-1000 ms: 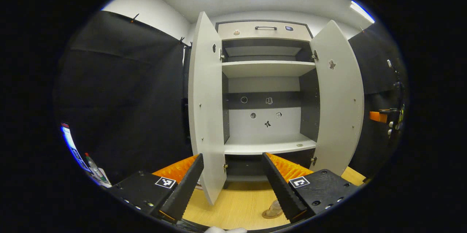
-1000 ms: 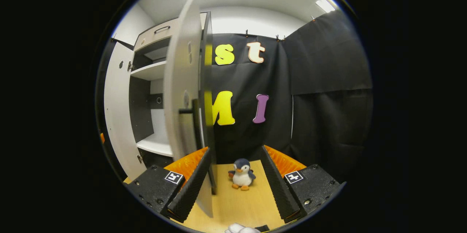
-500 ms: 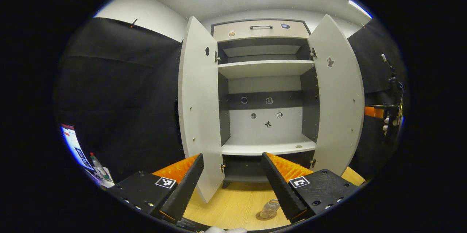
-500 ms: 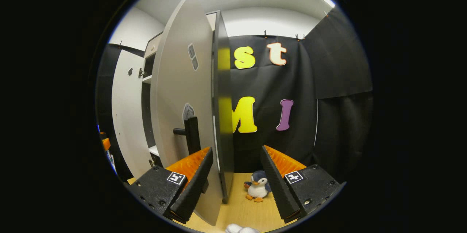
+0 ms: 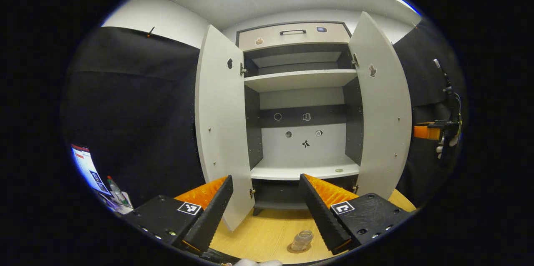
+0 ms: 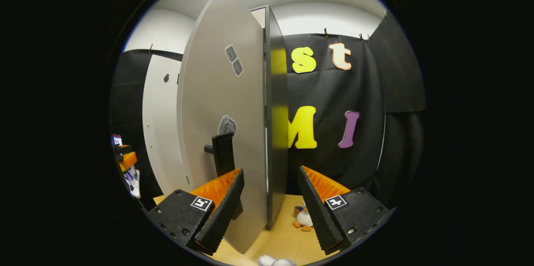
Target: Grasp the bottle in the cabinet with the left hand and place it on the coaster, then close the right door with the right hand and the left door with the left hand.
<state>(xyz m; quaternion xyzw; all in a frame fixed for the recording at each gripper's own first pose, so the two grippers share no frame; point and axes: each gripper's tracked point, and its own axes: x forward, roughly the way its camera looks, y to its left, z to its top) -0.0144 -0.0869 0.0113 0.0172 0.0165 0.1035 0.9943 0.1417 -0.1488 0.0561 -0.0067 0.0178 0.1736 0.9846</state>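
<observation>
In the left gripper view the white cabinet (image 5: 300, 172) stands with both doors swung wide, left door (image 5: 219, 124) and right door (image 5: 386, 111). Its shelves hold no bottle. A small clear bottle (image 5: 302, 239) stands upright on a round coaster (image 5: 297, 249) on the wooden table, just in front of my open left gripper (image 5: 265, 178). The right gripper (image 5: 431, 132) shows far right, beyond the right door. In the right gripper view my right gripper (image 6: 270, 172) is open, with the right door (image 6: 225, 111) edge standing between its fingers and the black handle (image 6: 221, 153) just left.
A toy penguin (image 6: 302, 218) sits on the wooden table (image 6: 288, 237) right of the right door's edge. The left door (image 6: 160, 124) and the left gripper (image 6: 125, 159) show at far left. A screen and a marker (image 5: 114, 186) lie low left.
The right gripper has closed in on the right door, whose edge now stands between its fingers. The left gripper has drawn back, bringing the whole bottle on the coaster into sight.
</observation>
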